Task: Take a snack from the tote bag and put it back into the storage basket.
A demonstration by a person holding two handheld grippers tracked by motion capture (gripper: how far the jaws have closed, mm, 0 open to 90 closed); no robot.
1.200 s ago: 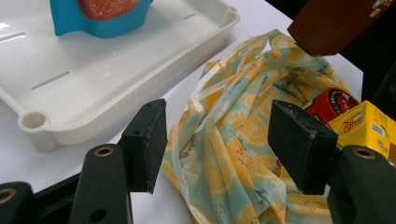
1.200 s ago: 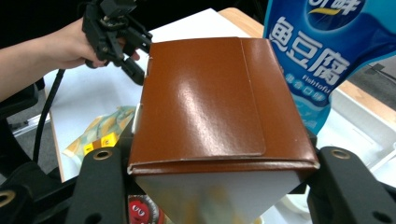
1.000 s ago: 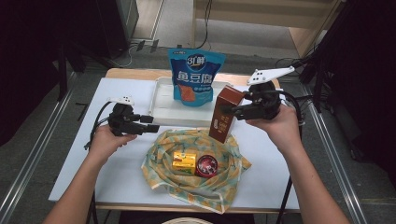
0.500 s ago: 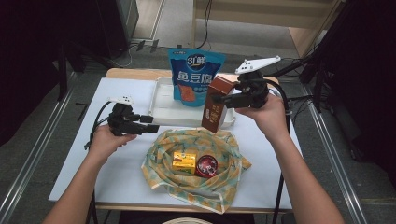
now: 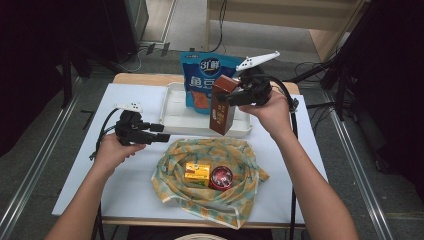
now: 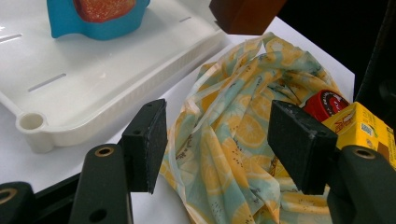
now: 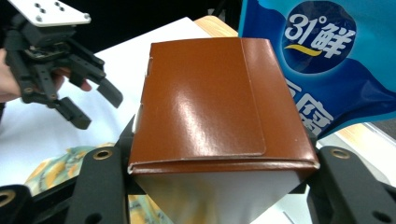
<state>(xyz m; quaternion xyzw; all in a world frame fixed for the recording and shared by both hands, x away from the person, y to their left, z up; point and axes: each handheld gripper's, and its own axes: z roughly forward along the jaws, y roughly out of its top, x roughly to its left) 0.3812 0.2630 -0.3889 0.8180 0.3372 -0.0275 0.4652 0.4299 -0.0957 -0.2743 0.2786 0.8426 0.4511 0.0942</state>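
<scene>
Brown and glossy, the tall carton (image 5: pixel 223 106) looks like a slippery thing to carry, and the main risk from here is that it twists or slides out of the right gripper (image 5: pixel 235 97), which pinches it only near its top end while the rest hangs free and tilted over the front rim of the white tray (image 5: pixel 172 107). A quick swing of the wrist could let the smooth cardboard pivot between the pads, and a harder squeeze could dent the thin walls. Its lower corner also hangs close to the tray's front edge, so a low pass toward the person might clip that rim and knock the carton askew. If it is meant for the orange-print cloth (image 5: pixel 235 172), a careless drop could land it on the yellow box (image 5: pixel 197 173) or the red-lidded jar (image 5: pixel 220 177) already lying there. The blue snack bag (image 5: pixel 200 80) stands just behind the carton in the tray and could be toppled by a backward sweep. In the right gripper view the carton (image 7: pixel 210 116) sits squarely between the two jaws, clamped from both sides. The left gripper (image 5: pixel 155 136) hovers spread and empty over the bare table, beside the cloth's left edge, well apart from the carton.
</scene>
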